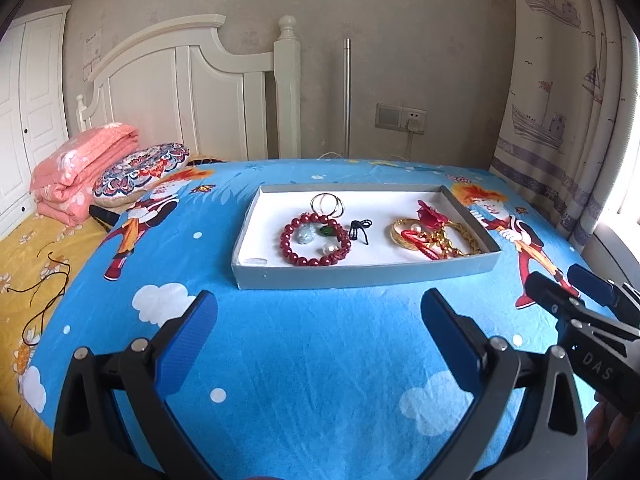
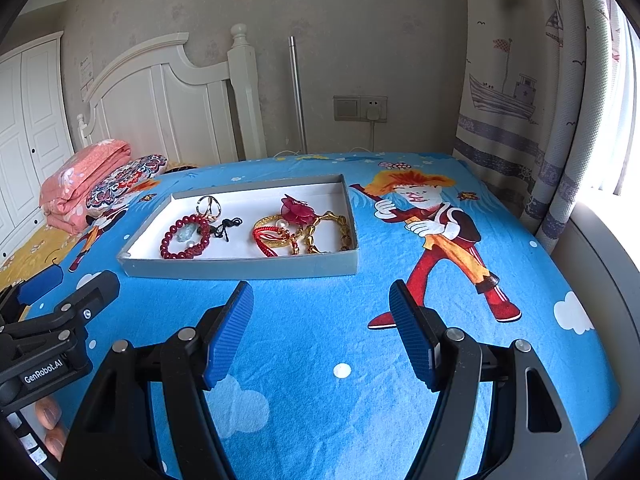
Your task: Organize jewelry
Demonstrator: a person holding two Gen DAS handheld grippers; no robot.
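A shallow grey tray [image 1: 360, 276] with a white floor lies on the blue cartoon sheet; it also shows in the right wrist view [image 2: 240, 268]. In it lie a red bead bracelet [image 1: 314, 240] [image 2: 184, 238], silver rings [image 1: 328, 203] [image 2: 209, 205], a black cord knot [image 1: 359, 230] [image 2: 226, 227], a gold bangle with red cord [image 1: 412, 238] [image 2: 276, 236], a red flower [image 1: 431, 213] [image 2: 298, 210] and gold beads [image 2: 336, 232]. My left gripper [image 1: 320, 320] is open and empty, short of the tray. My right gripper [image 2: 322, 316] is open and empty, near the tray's right front corner.
A folded pink quilt [image 1: 80, 176] and a patterned pillow [image 1: 140, 172] lie at the far left by the white headboard [image 1: 180, 92]. A yellow sheet [image 1: 32, 260] with a dark cord lies left. A curtain [image 2: 540, 100] hangs right. A metal pole [image 1: 347, 96] stands behind.
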